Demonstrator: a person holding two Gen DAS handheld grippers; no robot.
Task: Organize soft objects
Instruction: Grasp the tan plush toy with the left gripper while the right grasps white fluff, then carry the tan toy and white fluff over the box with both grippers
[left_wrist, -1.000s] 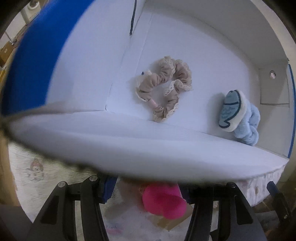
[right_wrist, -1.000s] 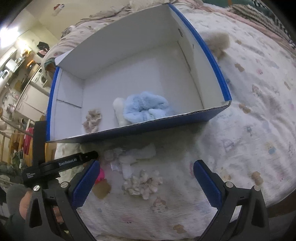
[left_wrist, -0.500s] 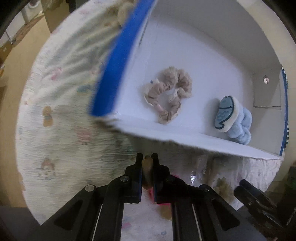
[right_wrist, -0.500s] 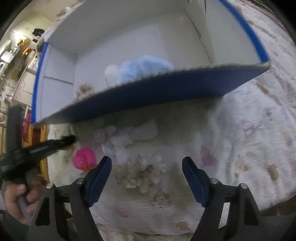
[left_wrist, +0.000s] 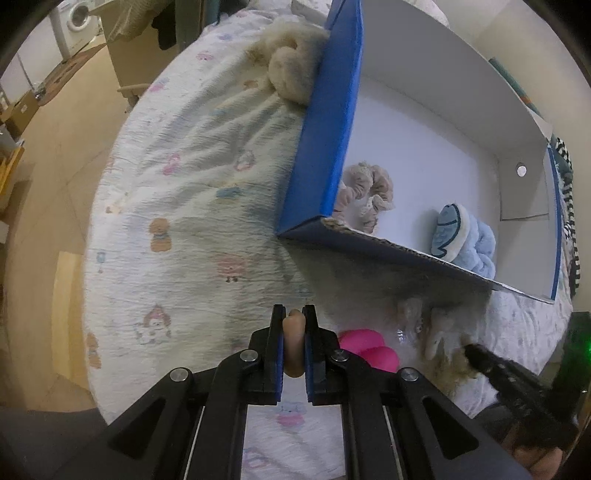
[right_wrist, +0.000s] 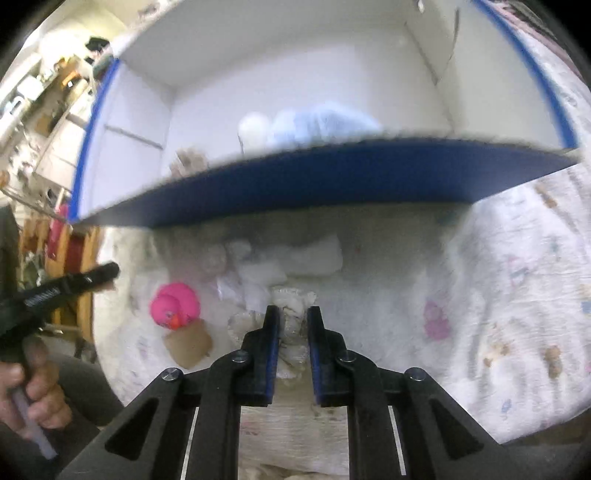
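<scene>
Both grippers have closed since a second ago: my right gripper (right_wrist: 291, 325), then spread wide above the bed, now has its jaws narrow around the cream scrunchie (right_wrist: 291, 321), and my left gripper (left_wrist: 293, 332), which was peering over the box wall, has drawn back clear of the box. Its jaws are nearly together, pinching a thin tan piece (left_wrist: 293, 343) that stands upright between the pads; I cannot tell what it is.

Lacy and crumpled, the cream scrunchie lies on the bed (right_wrist: 498, 314) near its front edge, just in front of the box (right_wrist: 332, 177). To its left sits a pink duck (right_wrist: 176, 303), touching a flat tan patch (right_wrist: 188, 345). White fabric scraps (right_wrist: 295, 262) lie between the scrunchie and the box's blue front wall.

Inside the box, a beige scrunchie (left_wrist: 365, 192) rests on the white floor near the left wall, and a blue scrunchie (left_wrist: 476, 247) with a fish pad (left_wrist: 448, 229) leaning against it sits towards the right wall. A fluffy cream toy (left_wrist: 291, 70) lies on the bed against the outside of the box's left wall.
</scene>
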